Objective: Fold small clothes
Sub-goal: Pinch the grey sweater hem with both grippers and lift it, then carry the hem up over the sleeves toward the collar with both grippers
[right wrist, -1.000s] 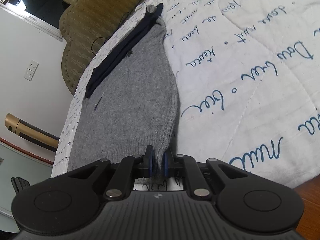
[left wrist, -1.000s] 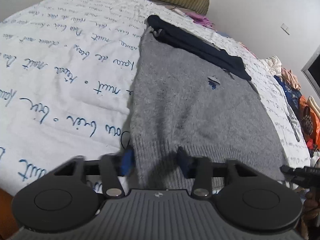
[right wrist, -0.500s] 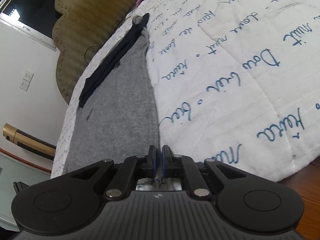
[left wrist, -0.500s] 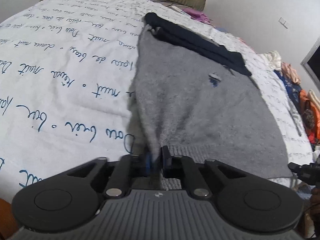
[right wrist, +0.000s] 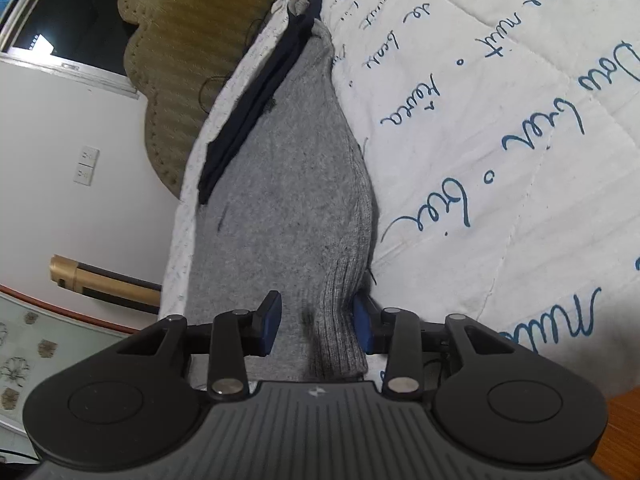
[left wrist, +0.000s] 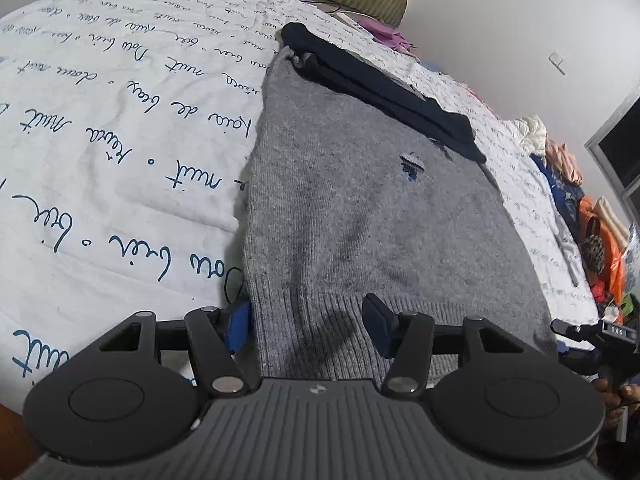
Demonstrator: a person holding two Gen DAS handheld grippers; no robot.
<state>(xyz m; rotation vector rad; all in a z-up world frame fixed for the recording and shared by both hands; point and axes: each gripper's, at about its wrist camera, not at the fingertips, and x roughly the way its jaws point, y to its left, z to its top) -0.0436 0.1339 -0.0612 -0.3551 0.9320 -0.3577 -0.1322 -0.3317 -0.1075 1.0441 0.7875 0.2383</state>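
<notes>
A grey knitted sweater [left wrist: 360, 208] lies flat on the white quilt [left wrist: 100, 120], its ribbed hem nearest me and a dark navy part [left wrist: 380, 92] folded across its far end. My left gripper [left wrist: 306, 326] is over the hem's left corner, jaws opening, the hem lying between the pads untouched. In the right wrist view the sweater [right wrist: 288, 200] runs away from me. My right gripper [right wrist: 316, 324] is at the hem's right corner, jaws opening, with the ribbed cloth loose between them. The right gripper's tip [left wrist: 576, 330] shows at the left view's right edge.
The quilt bears blue handwriting. An olive headboard [right wrist: 192, 40] and a white wall with a socket [right wrist: 86, 164] stand beyond the bed. A pile of colourful clothes [left wrist: 580, 208] lies along the bed's right side. Wooden floor [right wrist: 624, 412] shows at the bed's edge.
Both grippers were pinching the sweater's hem corners half a second ago; both have now opened and let the cloth drop flat. The hands stayed about where they were.
</notes>
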